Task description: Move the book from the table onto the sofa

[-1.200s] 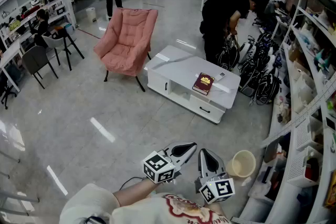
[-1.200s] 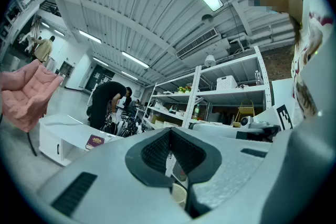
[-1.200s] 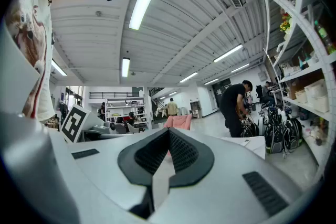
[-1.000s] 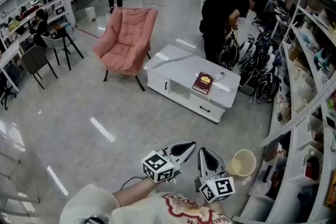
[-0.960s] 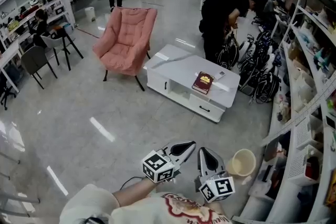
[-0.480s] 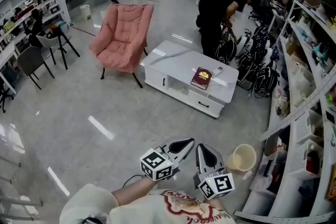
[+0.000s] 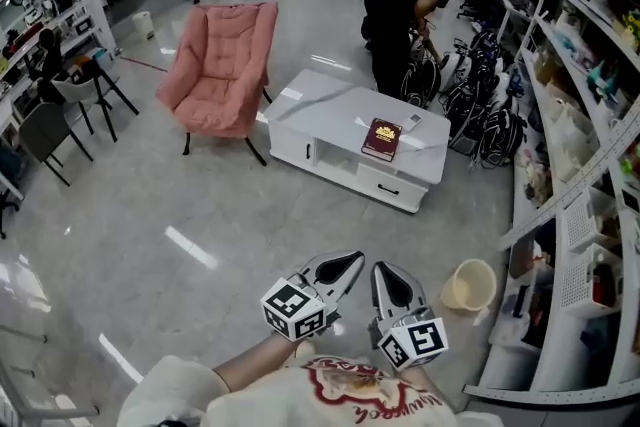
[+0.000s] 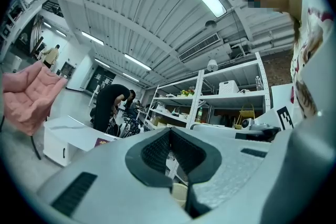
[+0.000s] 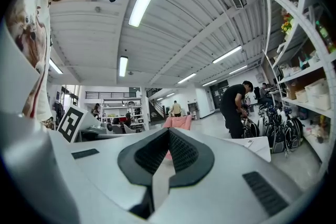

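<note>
Since the earlier frame, the left tool point(image 7: 345, 262) and right tool point(image 7: 382, 269) are drawing nearer the white surface point(image 7: 320, 95), side by side, both clenched on nothing. The dark red book point(image 7: 381, 138) is lying on the surface, well apart from the pink sofa point(image 7: 218, 65).
</note>
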Demonstrator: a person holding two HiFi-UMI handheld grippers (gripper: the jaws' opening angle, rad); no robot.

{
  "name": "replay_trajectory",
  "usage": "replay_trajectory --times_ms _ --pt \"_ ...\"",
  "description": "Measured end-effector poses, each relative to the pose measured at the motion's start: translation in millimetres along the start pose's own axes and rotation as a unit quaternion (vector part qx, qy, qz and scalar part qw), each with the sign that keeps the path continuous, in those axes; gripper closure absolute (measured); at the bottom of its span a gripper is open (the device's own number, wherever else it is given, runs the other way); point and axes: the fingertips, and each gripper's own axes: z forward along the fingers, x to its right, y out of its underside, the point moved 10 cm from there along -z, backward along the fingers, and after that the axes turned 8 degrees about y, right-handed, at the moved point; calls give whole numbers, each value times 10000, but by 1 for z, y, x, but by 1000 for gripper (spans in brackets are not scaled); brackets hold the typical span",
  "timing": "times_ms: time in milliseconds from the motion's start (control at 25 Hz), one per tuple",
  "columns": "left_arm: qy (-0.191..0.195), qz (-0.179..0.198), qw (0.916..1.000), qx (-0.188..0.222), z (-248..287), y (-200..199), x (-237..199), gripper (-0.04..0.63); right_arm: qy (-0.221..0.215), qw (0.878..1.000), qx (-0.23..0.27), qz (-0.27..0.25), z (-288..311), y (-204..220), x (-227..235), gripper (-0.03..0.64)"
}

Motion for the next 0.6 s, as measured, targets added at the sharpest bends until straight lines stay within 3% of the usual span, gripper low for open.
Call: replay_trajectory --times_ms 320,600 --pt "121 -220 9997 -73 -10 9 -28 591 301 9995 -90 70 13 12 -9 617" --pt "240 -163 9995 -126 13 3 -58 591 263 9996 -34 139 47 12 7 617"
